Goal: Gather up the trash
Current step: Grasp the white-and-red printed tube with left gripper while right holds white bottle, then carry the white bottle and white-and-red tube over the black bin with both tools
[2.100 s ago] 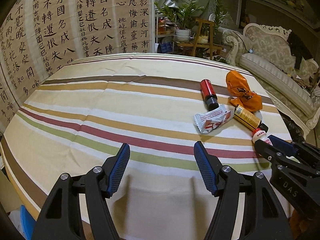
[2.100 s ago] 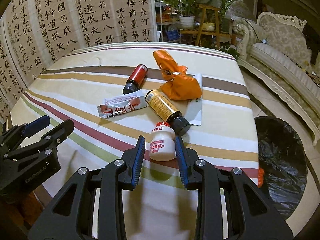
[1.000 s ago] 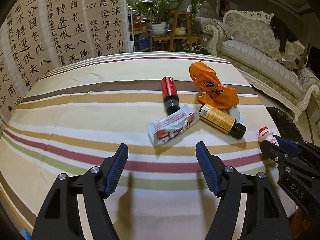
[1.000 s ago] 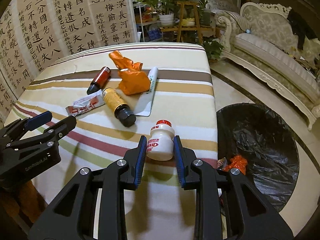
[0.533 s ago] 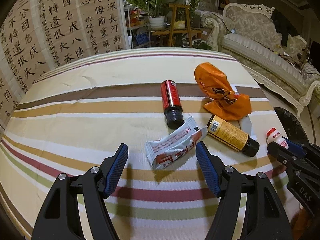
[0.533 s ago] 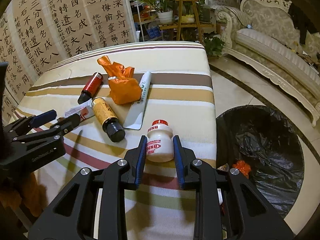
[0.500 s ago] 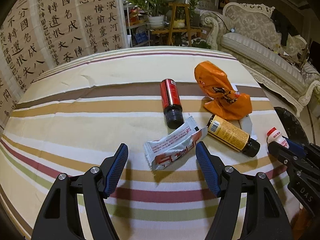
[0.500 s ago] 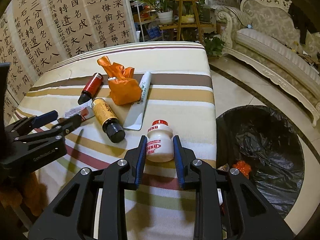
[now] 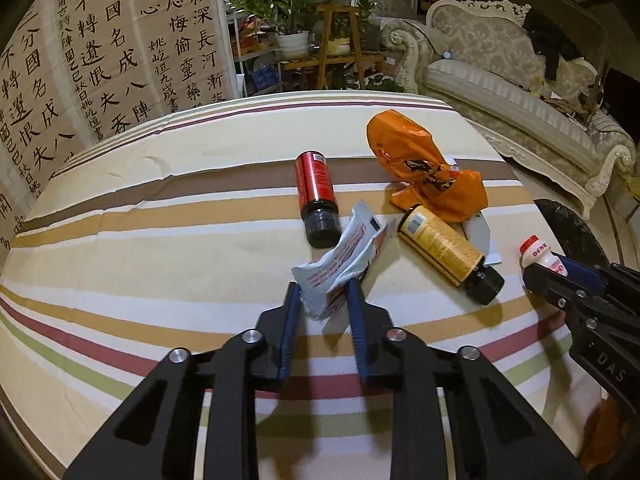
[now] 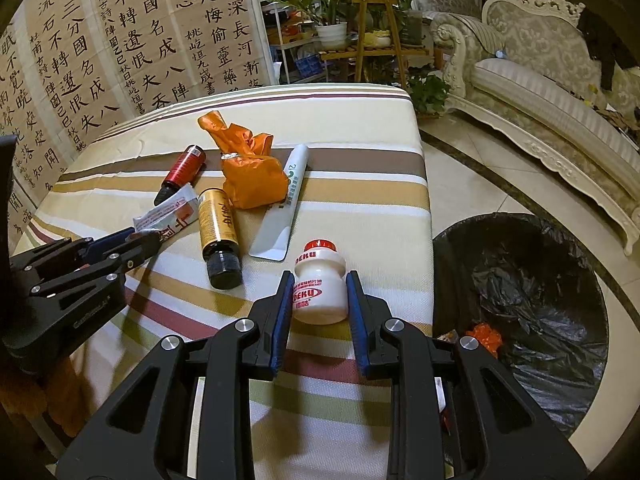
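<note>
A crumpled white wrapper with red print (image 9: 340, 256) lies on the striped tablecloth (image 9: 160, 240). My left gripper (image 9: 323, 286) is closing its jaws on the wrapper's near end, and the blue pads squeeze it. From the right wrist view the same left gripper (image 10: 140, 240) and wrapper (image 10: 168, 216) sit at the left. My right gripper (image 10: 319, 292) is shut on a small white bottle with a red cap (image 10: 320, 268), held near the table's right edge. That bottle (image 9: 538, 252) also shows at the right in the left wrist view.
A red bottle (image 9: 314, 184), a yellow bottle with a black cap (image 9: 440, 244), an orange bag (image 9: 420, 168) and a white tube (image 10: 288, 196) lie on the cloth. A black-lined trash bin (image 10: 540, 280) stands on the floor right of the table. A sofa lies beyond.
The left gripper moved forward over the wrapper and its jaws closed on it, crumpling it. The right gripper carried the white bottle toward the table's right edge, nearer the bin.
</note>
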Demonstrator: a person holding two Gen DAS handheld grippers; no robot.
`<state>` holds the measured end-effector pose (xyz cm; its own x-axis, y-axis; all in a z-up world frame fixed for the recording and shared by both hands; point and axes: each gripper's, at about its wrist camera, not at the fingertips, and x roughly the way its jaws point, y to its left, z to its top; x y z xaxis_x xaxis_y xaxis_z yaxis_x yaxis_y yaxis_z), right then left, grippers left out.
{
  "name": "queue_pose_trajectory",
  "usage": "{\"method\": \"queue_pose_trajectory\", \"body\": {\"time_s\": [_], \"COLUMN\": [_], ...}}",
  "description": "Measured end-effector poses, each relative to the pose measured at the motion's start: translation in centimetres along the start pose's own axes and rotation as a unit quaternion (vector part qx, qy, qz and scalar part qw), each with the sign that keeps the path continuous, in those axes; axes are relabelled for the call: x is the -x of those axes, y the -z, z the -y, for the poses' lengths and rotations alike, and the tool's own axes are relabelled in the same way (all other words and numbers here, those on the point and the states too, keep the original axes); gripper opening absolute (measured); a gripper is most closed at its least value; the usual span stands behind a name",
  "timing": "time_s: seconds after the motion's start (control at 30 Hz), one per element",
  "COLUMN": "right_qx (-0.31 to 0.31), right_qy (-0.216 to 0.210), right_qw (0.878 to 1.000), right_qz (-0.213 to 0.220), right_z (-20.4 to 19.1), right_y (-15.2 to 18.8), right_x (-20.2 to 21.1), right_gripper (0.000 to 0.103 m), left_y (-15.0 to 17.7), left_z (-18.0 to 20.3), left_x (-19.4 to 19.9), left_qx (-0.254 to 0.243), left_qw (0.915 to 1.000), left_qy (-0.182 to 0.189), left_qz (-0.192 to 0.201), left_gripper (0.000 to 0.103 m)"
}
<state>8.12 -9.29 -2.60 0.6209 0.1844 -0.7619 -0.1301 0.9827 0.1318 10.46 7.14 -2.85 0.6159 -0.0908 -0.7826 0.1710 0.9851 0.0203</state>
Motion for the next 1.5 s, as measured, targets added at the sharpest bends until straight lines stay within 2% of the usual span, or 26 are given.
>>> {"method": "queue_pose_trajectory", "body": {"time_s": [0.43, 0.7, 1.0, 1.27, 1.5], "right_qx": [-0.004, -0.002, -0.006, -0.024, -0.050], "right_qy": [0.003, 0.008, 0.016, 0.042, 0.066], "right_qw": [1.000, 1.000, 0.999, 0.998, 0.995], "right_qz": [0.007, 0.013, 0.029, 0.048, 0.059], "right_z": [0.1, 0.0, 0.3, 2.5, 5.5], "right_y": [0.1, 1.5, 3.1, 4.3, 5.5], "right_x": [0.7, 1.8, 4.2, 6.7, 8.3], "right_gripper": [0.025, 0.025, 0.025, 0.025, 0.025], "left_y": [1.5, 2.2, 3.4, 3.9, 4.0], "left_z": [-0.1, -0.5, 0.7, 3.3, 7.4], "left_x": [1.8, 3.2, 5.4, 7.0, 6.8], "left_qx": [0.021, 0.045, 0.058, 0.051, 0.029], "left_qw": [0.9997, 0.9987, 0.9975, 0.9965, 0.9963], "left_qy": [0.007, 0.008, 0.018, 0.042, 0.064], "left_qz": [0.013, 0.022, 0.037, 0.052, 0.049], "left_gripper": [0.016, 0.016, 0.016, 0.016, 0.016]}}
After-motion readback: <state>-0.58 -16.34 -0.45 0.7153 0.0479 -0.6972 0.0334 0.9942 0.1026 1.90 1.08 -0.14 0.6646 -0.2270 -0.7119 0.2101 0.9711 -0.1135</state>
